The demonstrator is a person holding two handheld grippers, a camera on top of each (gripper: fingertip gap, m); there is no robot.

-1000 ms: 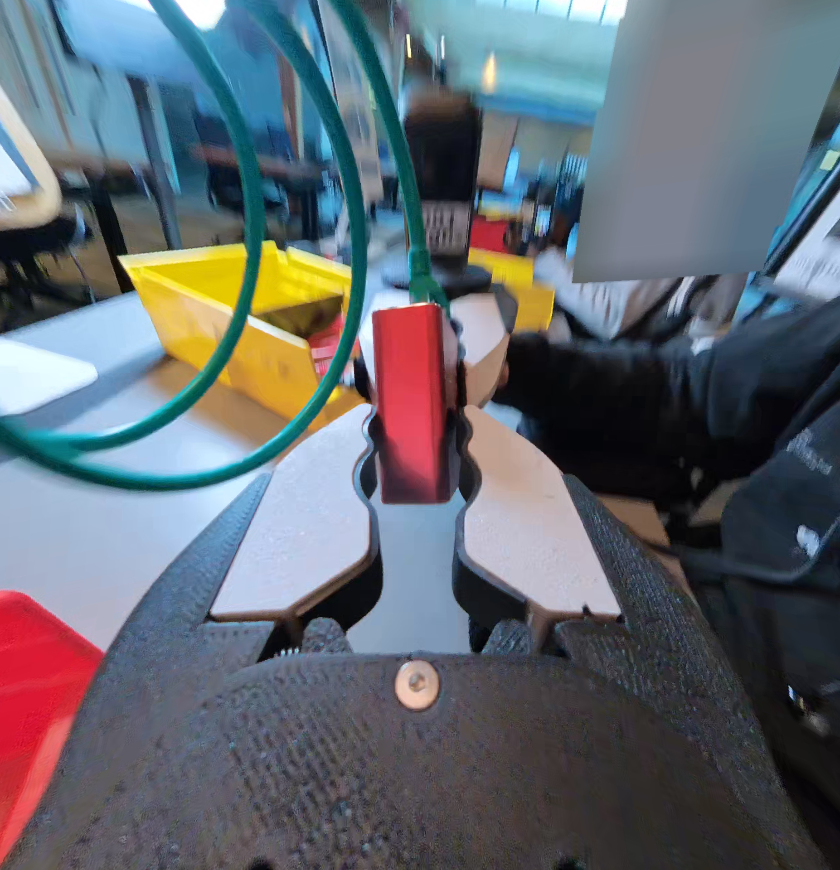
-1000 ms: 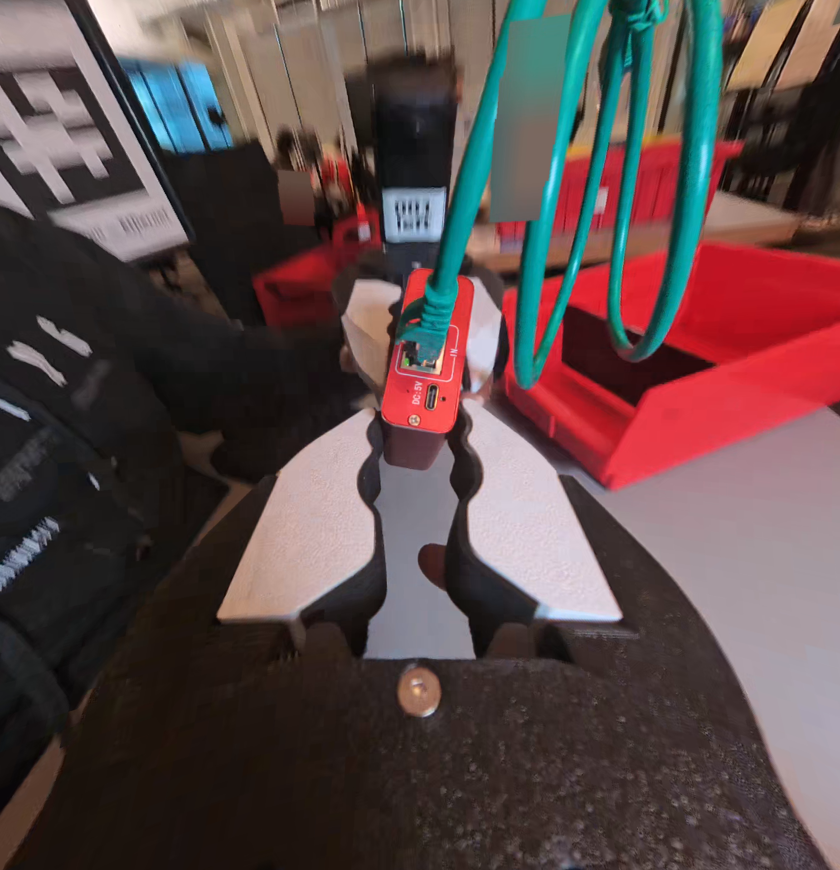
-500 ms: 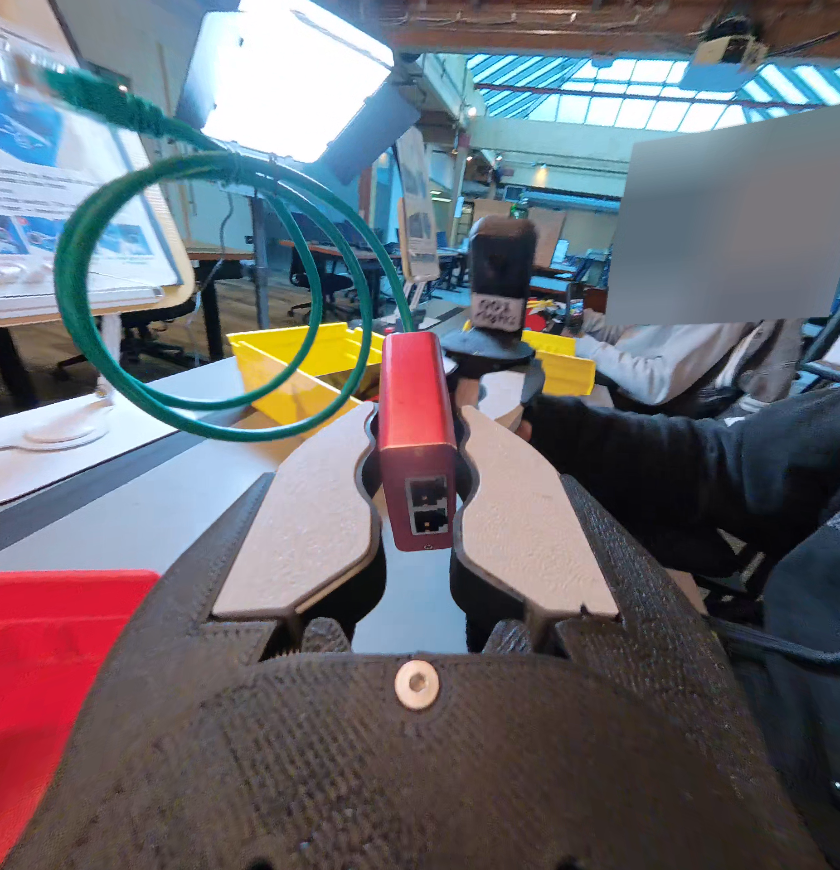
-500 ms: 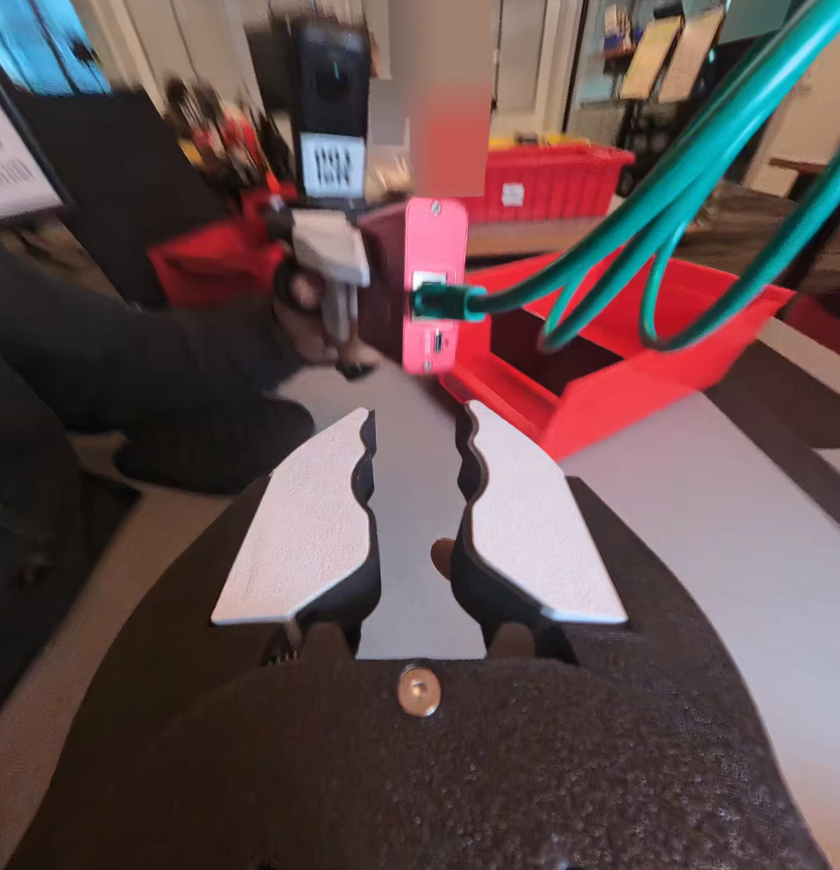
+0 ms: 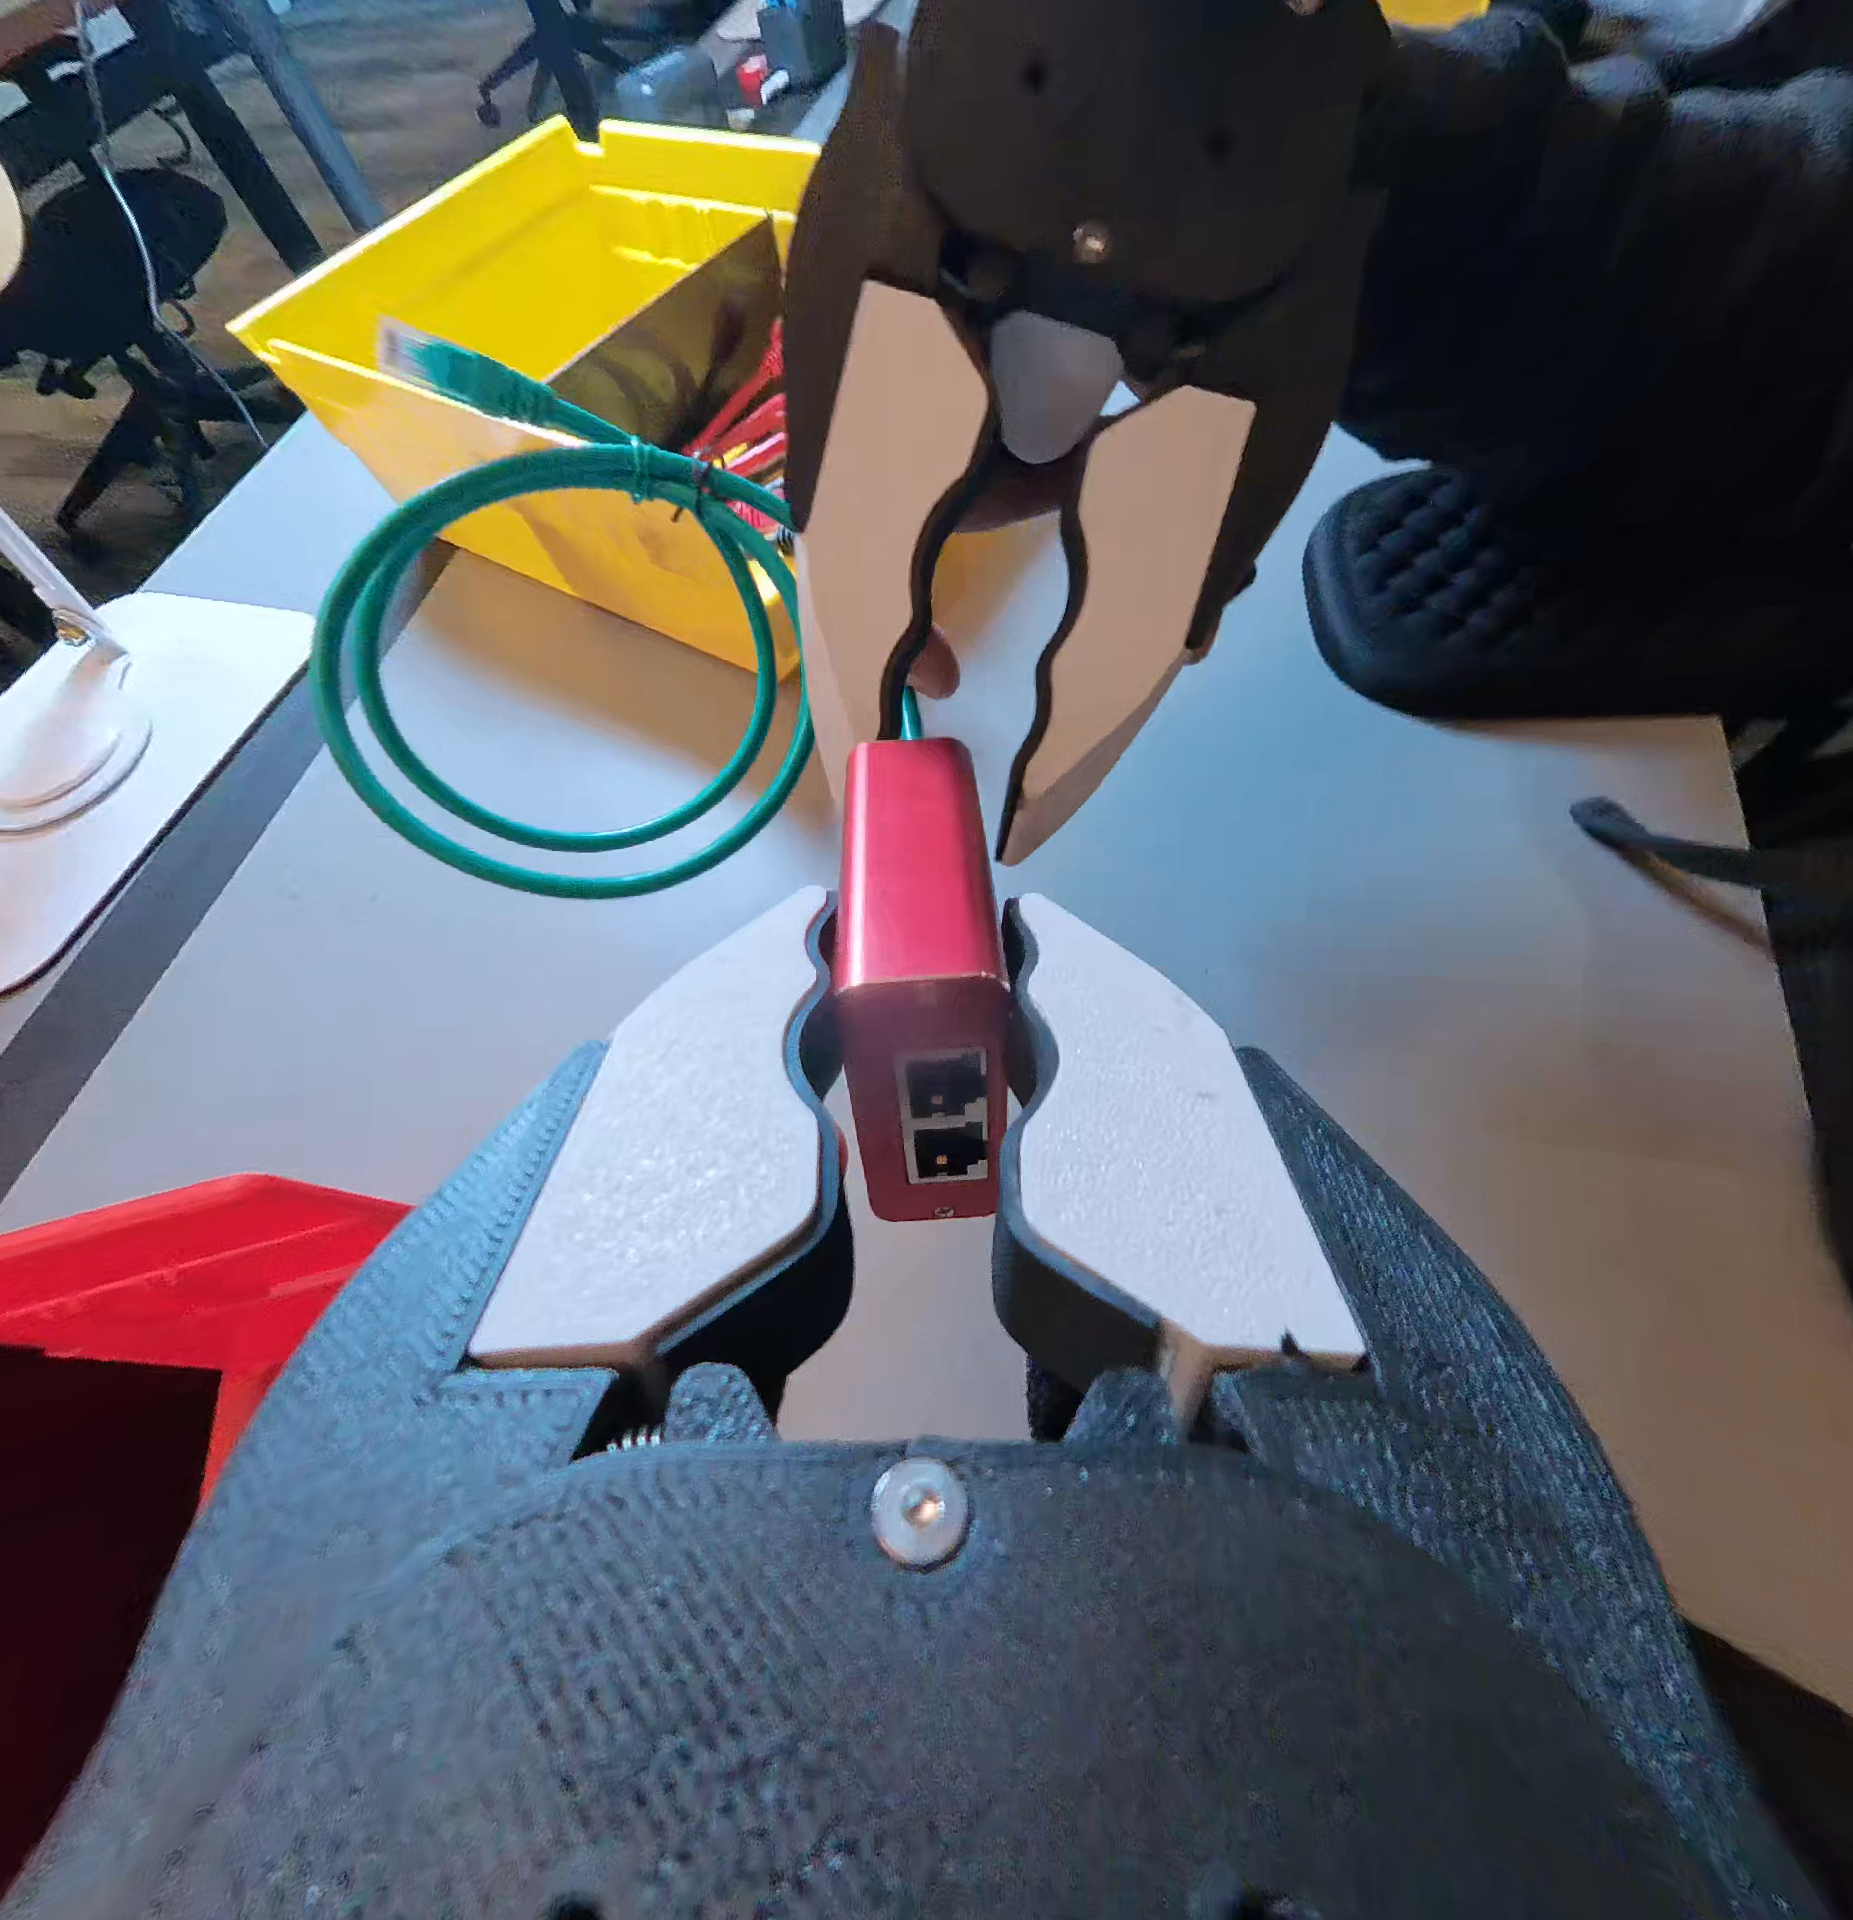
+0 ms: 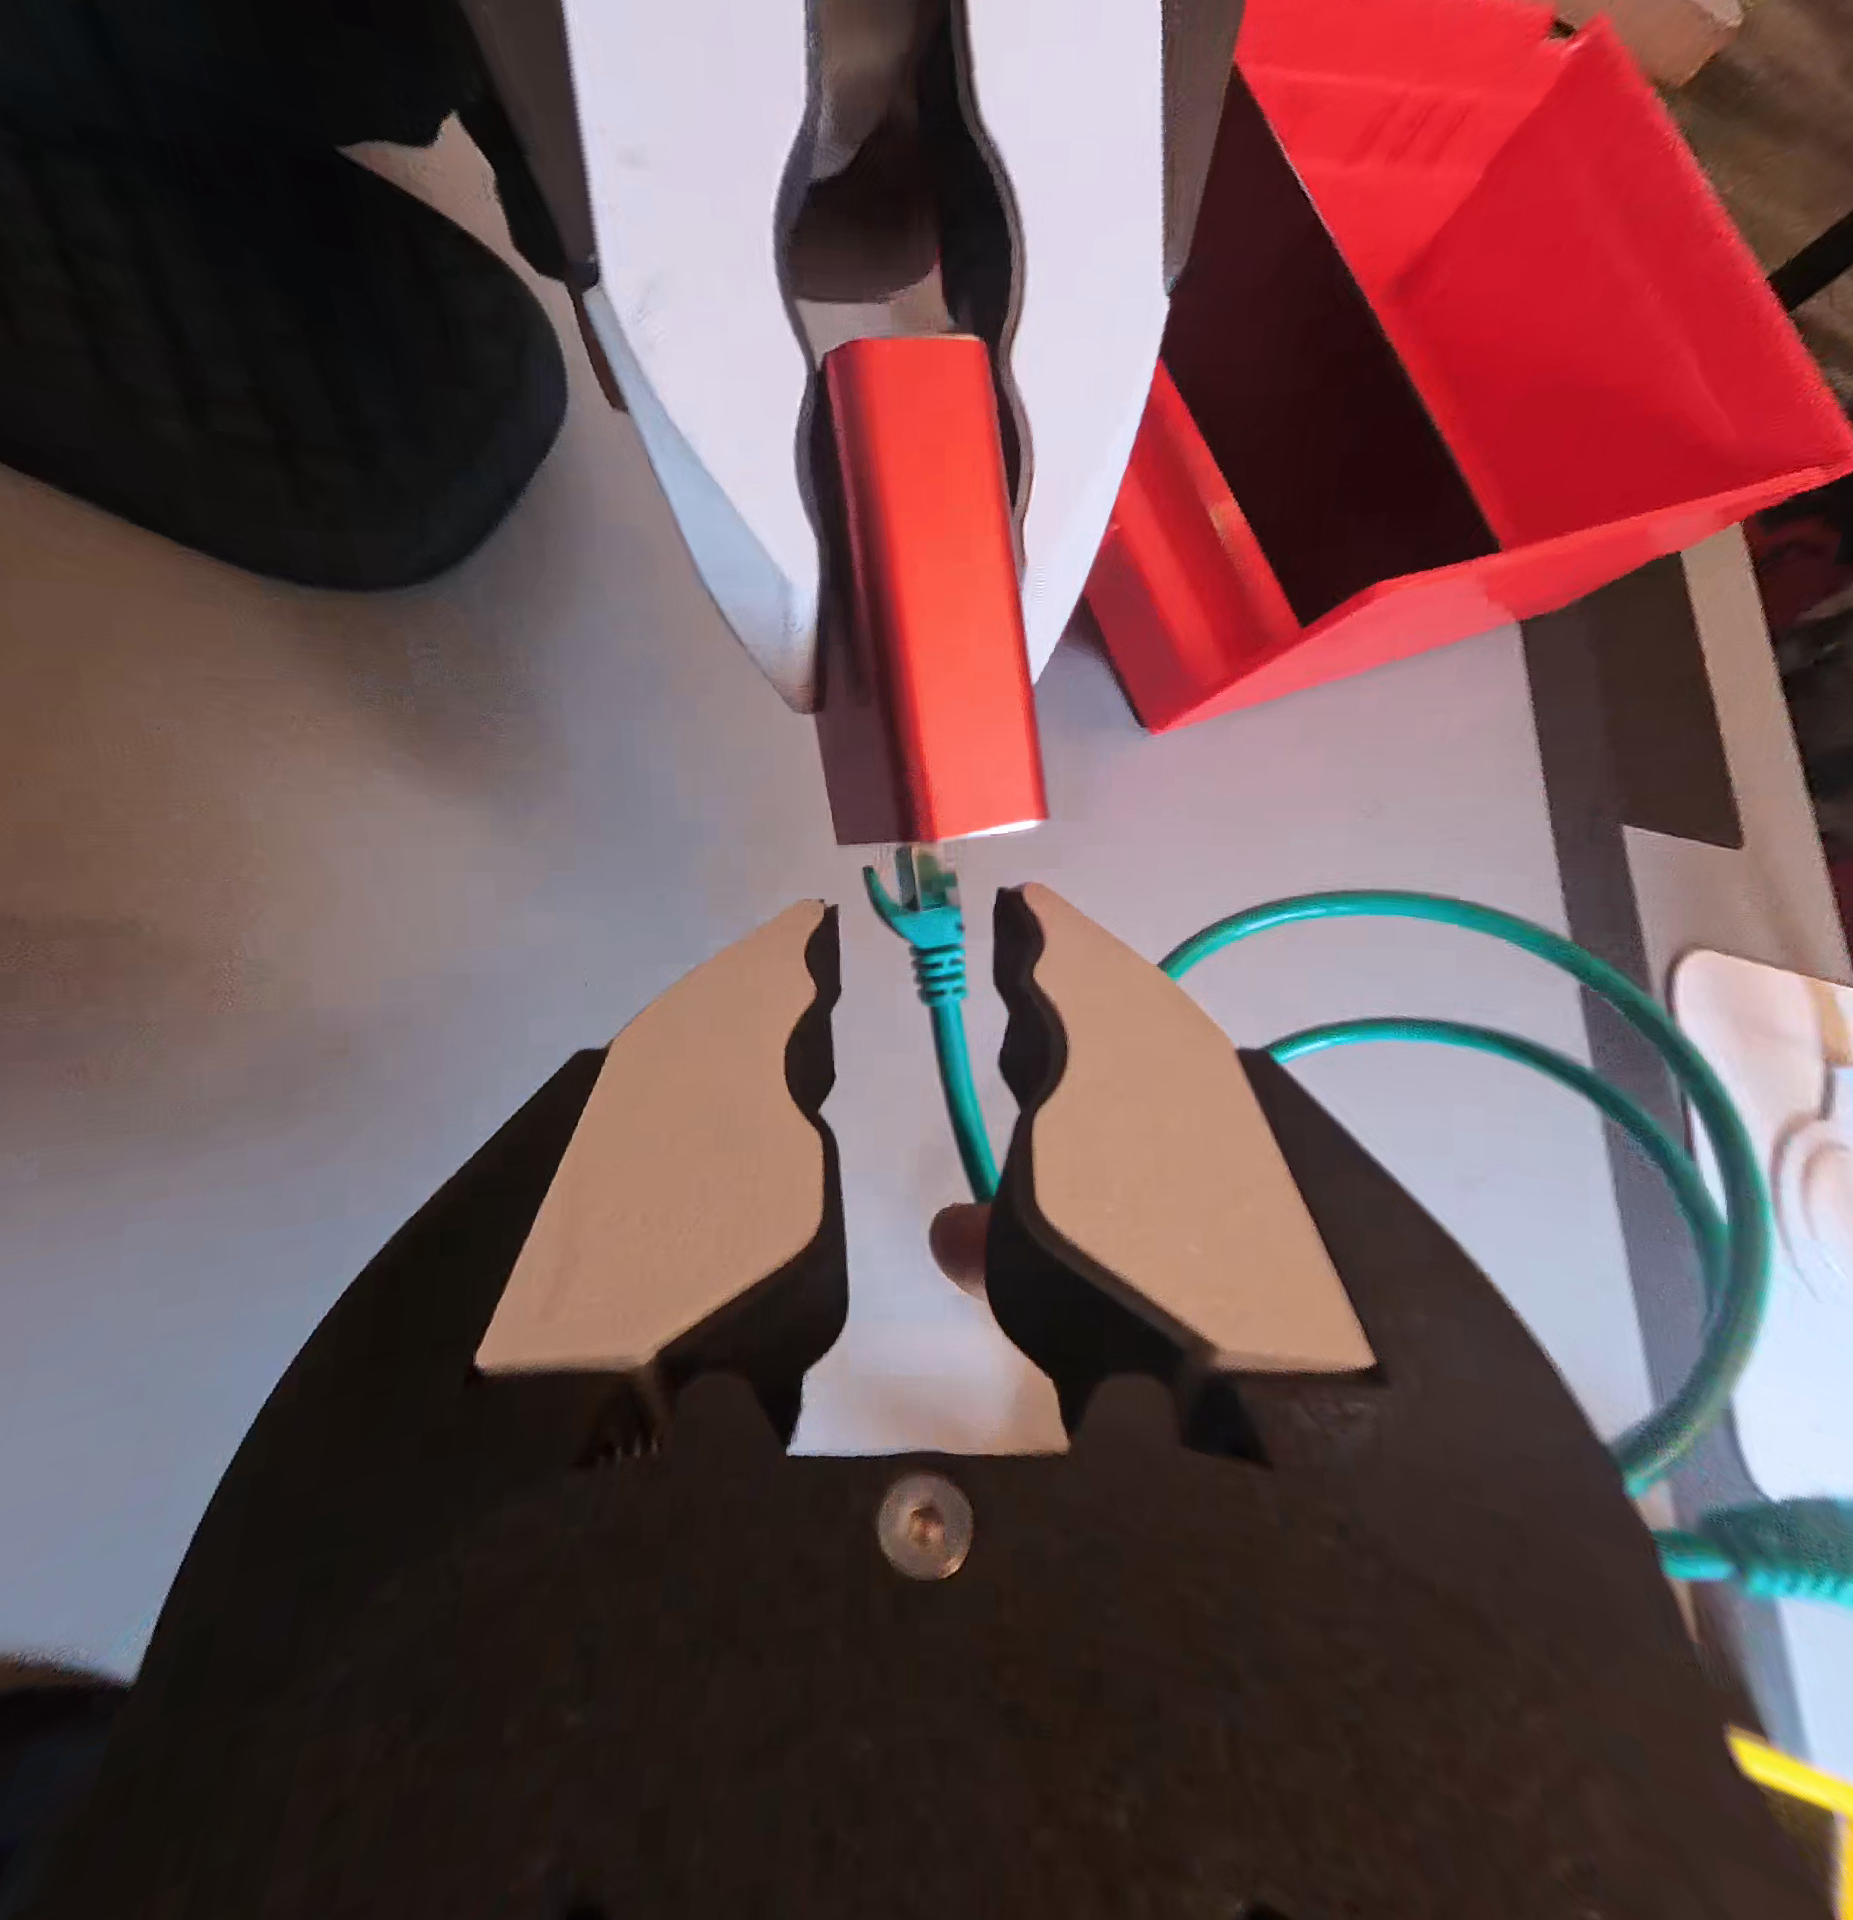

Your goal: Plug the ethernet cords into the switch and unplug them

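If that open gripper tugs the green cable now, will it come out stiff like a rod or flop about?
Probably floppy: the green cable lies in loose loops on the table. A tie bundles the loops, so they would likely drag together. Only its plug, at the red switch, looks rigid.

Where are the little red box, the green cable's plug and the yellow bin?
red switch (image 5: pixel 917 914), left wrist view, top face.
green plug (image 6: pixel 932 914), right wrist view, boot.
yellow bin (image 5: pixel 506 260), left wrist view, inner wall.

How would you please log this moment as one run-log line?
left gripper: shut on red switch | right gripper: open around green cord | cord: plugged
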